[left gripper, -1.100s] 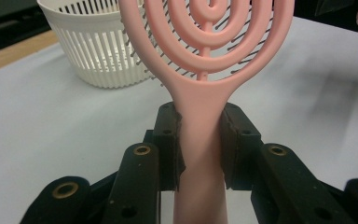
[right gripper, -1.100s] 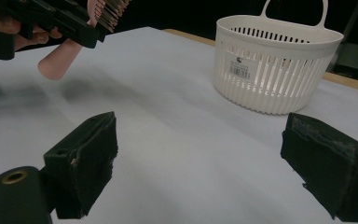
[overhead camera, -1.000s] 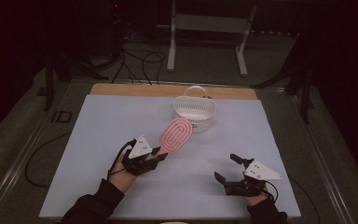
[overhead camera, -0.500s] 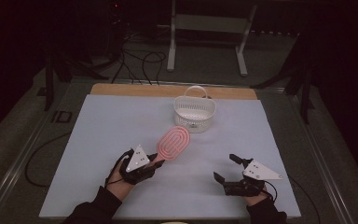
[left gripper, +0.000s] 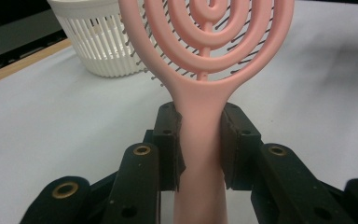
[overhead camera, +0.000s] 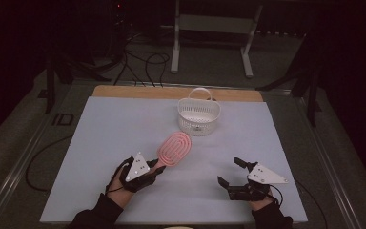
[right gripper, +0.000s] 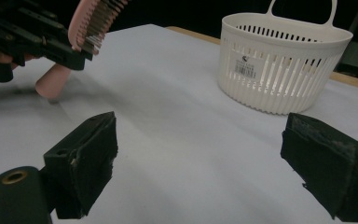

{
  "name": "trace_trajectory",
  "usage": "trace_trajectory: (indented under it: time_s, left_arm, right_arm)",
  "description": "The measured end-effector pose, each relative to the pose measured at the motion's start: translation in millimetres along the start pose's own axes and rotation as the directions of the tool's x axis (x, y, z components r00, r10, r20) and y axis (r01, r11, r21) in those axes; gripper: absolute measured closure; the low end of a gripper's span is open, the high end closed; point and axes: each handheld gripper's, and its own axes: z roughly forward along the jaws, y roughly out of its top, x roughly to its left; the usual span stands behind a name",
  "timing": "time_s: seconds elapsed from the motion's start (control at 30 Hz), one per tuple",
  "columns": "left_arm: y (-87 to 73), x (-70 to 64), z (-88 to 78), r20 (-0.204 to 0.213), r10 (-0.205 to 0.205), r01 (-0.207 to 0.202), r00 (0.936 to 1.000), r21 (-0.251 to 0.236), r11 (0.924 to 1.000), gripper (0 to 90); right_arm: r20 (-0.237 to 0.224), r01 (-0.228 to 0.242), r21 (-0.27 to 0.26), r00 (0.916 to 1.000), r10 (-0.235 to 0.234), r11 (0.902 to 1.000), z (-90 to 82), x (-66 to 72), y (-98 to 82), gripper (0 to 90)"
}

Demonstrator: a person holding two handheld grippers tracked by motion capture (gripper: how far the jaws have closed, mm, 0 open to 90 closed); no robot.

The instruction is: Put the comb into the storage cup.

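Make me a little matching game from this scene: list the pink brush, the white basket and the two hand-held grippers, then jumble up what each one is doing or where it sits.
Things:
1. pink plastic hairbrush with a ringed oval head
2. white slatted plastic basket with a loop handle
3. left gripper
4. right gripper

States:
A. jaws wide apart, nothing between them
B. stands near the far edge of the pale table cover, untouched
C. held by its handle, head pointing toward the basket
D. jaws closed on a pink handle

Pairs: 1-C, 2-B, 3-D, 4-A
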Motion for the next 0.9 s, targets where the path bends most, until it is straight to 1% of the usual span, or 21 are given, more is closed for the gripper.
trace_trajectory:
  time_s: [0.1,0.13,0.23,0.27,0.43,0.5,0.7,0.8,0.9]
  left_arm:
    - [-0.9,-1.8,2.0,0.013,0.013,-0.013,0.9998,0.008,0.9999,71.5]
    - [-1.1,-1.6,2.5,0.020,0.007,-0.007,0.9998,0.006,1.0000,71.5]
    - [-1.2,-1.0,2.9,0.016,0.005,-0.005,0.9999,0.007,1.0000,71.5]
    - [-1.4,0.5,1.9,0.019,-0.006,0.006,0.9998,-0.001,1.0000,71.5]
    - [-2.4,0.8,-0.4,0.016,-0.011,0.011,0.9998,-0.007,0.9999,71.5]
    - [-2.5,1.1,-2.1,0.015,-0.006,0.006,0.9999,-0.011,0.9999,71.5]
    - [-3.0,3.2,-1.9,0.015,-0.019,0.019,0.9997,-0.016,0.9997,71.5]
    - [-1.8,1.7,-2.3,0.013,-0.010,0.010,0.9999,-0.020,0.9998,71.5]
    - [-0.1,0.2,-2.7,0.013,-0.006,0.006,0.9999,-0.027,0.9996,71.6]
  right_arm:
    - [0.001,-0.011,-0.003,0.9999,0.011,0.9999,0.2,0.6,2.2,10.5]
    - [0.004,-0.014,-0.001,0.9999,0.014,0.9999,0.7,0.8,3.0,10.5]
    - [0.004,-0.021,0.004,0.9998,0.021,0.9998,1.7,1.5,4.2,10.5]
    - [-0.003,-0.023,0.000,0.9997,0.023,0.9997,2.2,1.6,4.7,10.5]
    - [-0.022,-0.041,0.002,0.9989,0.041,0.9992,5.6,3.9,9.2,10.6]
    - [-0.044,-0.058,-0.009,0.9974,0.057,0.9983,7.5,5.1,13.7,10.6]
    - [-0.069,-0.057,-0.009,0.9960,0.056,0.9983,9.0,11.0,23.9,10.5]
    - [-0.082,-0.074,-0.004,0.9939,0.074,0.9972,8.2,11.8,29.3,10.4]
    - [-0.080,-0.071,-0.013,0.9944,0.070,0.9974,5.9,13.4,38.8,10.4]
